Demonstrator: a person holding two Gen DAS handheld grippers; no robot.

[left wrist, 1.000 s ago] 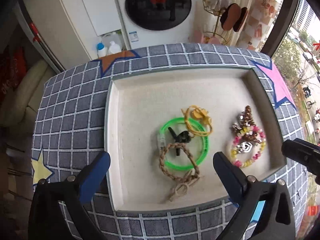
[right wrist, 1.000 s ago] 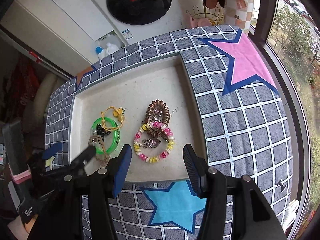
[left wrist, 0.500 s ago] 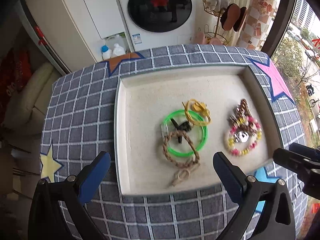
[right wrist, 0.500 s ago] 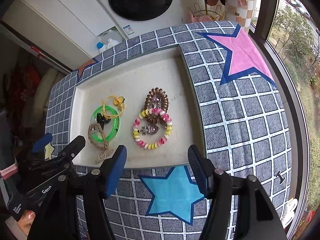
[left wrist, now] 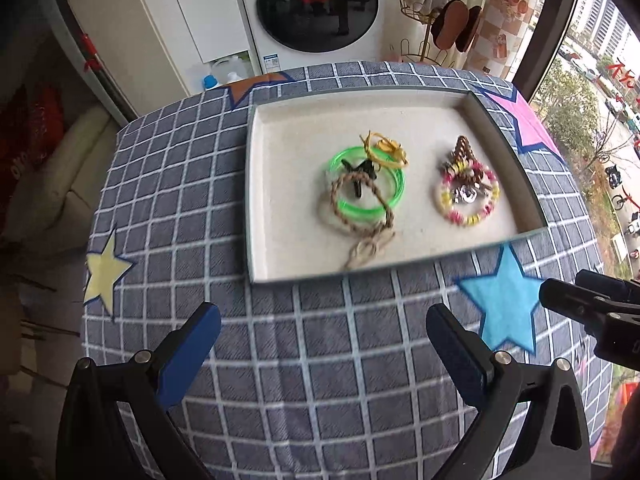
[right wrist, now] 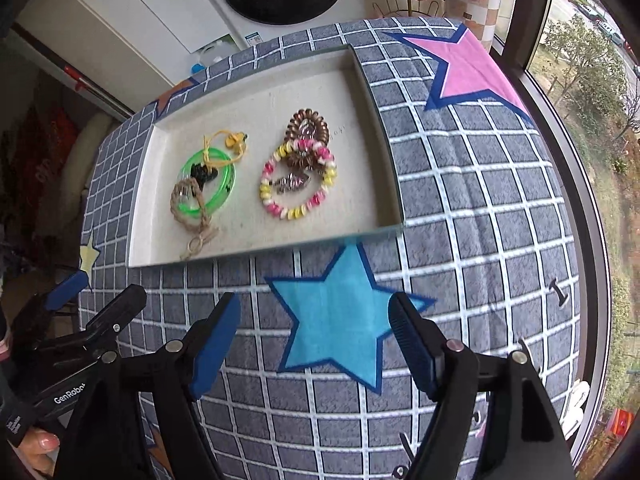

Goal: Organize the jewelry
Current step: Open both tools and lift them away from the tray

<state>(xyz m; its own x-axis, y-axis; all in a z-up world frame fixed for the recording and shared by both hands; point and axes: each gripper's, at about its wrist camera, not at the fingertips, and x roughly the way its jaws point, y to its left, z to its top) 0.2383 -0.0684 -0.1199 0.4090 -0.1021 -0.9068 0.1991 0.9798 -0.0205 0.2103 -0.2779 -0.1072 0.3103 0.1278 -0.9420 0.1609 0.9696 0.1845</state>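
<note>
A beige tray [left wrist: 280, 152] [right wrist: 360, 184] lies on the checked cloth. In it, a green bangle [left wrist: 394, 188] [right wrist: 226, 188] lies under a braided rope bracelet [left wrist: 348, 184] [right wrist: 188, 208], a black clip [left wrist: 362, 172] and a yellow cord charm [left wrist: 386, 150] [right wrist: 236, 140]. To the right, a pink and yellow bead bracelet [left wrist: 466, 216] [right wrist: 296, 210] overlaps a brown coil tie [left wrist: 462, 148] [right wrist: 308, 124]. My left gripper [left wrist: 322, 344] is open and empty, held back from the tray's near edge. My right gripper [right wrist: 314, 344] is open and empty above the blue star.
The grey checked cloth [left wrist: 200, 200] carries a blue star [right wrist: 340, 312], pink star [right wrist: 468, 68] and yellow star [left wrist: 106, 268]. A washing machine [left wrist: 316, 4] stands behind the table. A window runs along the right [right wrist: 580, 80].
Both grippers have pulled back toward me, away from the tray; the tray and jewelry now sit farther off. The jewelry has not moved.
</note>
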